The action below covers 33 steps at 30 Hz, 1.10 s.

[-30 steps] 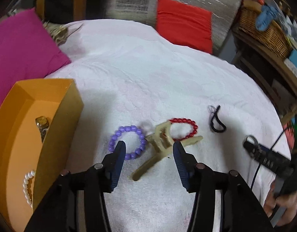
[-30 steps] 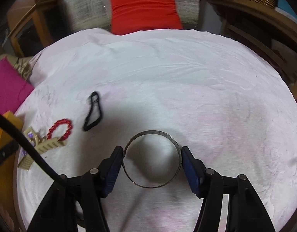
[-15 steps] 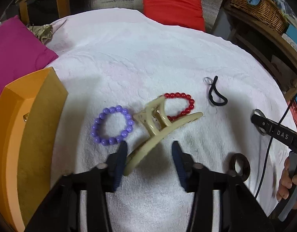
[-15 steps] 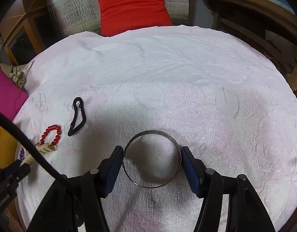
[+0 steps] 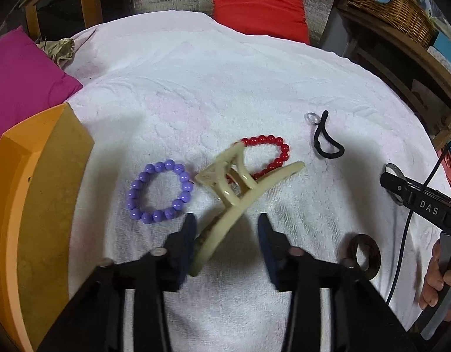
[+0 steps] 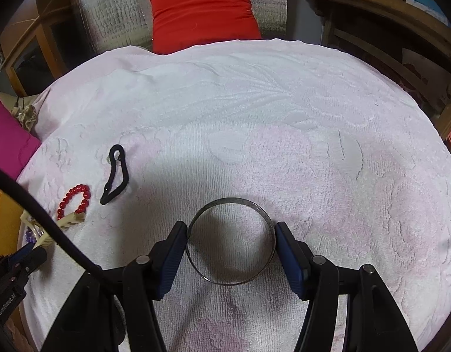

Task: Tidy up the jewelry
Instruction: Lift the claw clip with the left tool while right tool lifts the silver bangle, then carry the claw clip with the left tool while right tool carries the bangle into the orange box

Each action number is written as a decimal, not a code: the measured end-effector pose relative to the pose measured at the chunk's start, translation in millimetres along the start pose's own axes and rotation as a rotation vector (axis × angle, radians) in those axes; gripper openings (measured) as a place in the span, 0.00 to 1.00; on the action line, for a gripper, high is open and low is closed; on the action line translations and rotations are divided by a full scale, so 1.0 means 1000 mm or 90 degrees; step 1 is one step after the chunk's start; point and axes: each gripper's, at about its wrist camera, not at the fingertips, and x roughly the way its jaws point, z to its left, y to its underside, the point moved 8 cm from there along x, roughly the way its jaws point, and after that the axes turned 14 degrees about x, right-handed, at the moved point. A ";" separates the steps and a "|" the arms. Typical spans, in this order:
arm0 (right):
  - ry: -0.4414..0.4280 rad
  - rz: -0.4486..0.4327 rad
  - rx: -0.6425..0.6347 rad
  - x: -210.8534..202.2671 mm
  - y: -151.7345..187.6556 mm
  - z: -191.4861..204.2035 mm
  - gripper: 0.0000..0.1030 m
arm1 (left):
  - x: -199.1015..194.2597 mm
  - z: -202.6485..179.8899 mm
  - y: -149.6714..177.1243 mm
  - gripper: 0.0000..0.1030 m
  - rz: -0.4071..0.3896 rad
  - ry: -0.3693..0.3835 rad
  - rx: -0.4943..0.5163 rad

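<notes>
In the left wrist view my left gripper point(image 5: 227, 236) is open, with the lower end of a beige hair claw clip point(image 5: 240, 193) between its fingers on the white towel point(image 5: 225, 88). A purple bead bracelet point(image 5: 159, 192) lies to the clip's left and a red bead bracelet point(image 5: 269, 154) behind it. A black hair tie point(image 5: 325, 142) lies to the right. An orange box point(image 5: 40, 205) stands at the left. In the right wrist view my right gripper point(image 6: 231, 240) is shut on a thin metal bangle point(image 6: 231, 242) just over the towel.
A dark ring point(image 5: 364, 253) lies on the towel at the lower right of the left wrist view, near the right gripper's body point(image 5: 422, 205). A magenta cushion point(image 5: 23, 88) and a red cushion point(image 5: 257, 6) border the towel. A wicker basket point(image 5: 395, 6) sits on a shelf at right.
My left gripper has moved in over the beige claw clip, so the clip's lower end now lies between its fingers. The right gripper keeps its hold on the bangle and has shifted a little.
</notes>
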 end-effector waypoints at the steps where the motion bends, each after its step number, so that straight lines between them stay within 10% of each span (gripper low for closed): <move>1: 0.000 0.000 0.000 0.000 0.000 0.000 0.62 | 0.001 -0.001 -0.001 0.49 0.000 -0.006 0.004; 6: -0.006 0.000 -0.003 0.000 0.000 -0.001 0.62 | 0.011 -0.006 -0.005 0.48 -0.003 -0.016 0.013; 12: -0.014 -0.002 -0.006 -0.002 0.000 -0.001 0.62 | 0.010 -0.010 -0.007 0.21 -0.005 -0.010 0.014; 33: -0.064 -0.109 0.030 -0.054 0.002 0.030 0.62 | -0.103 0.025 -0.006 0.19 -0.152 -0.040 -0.045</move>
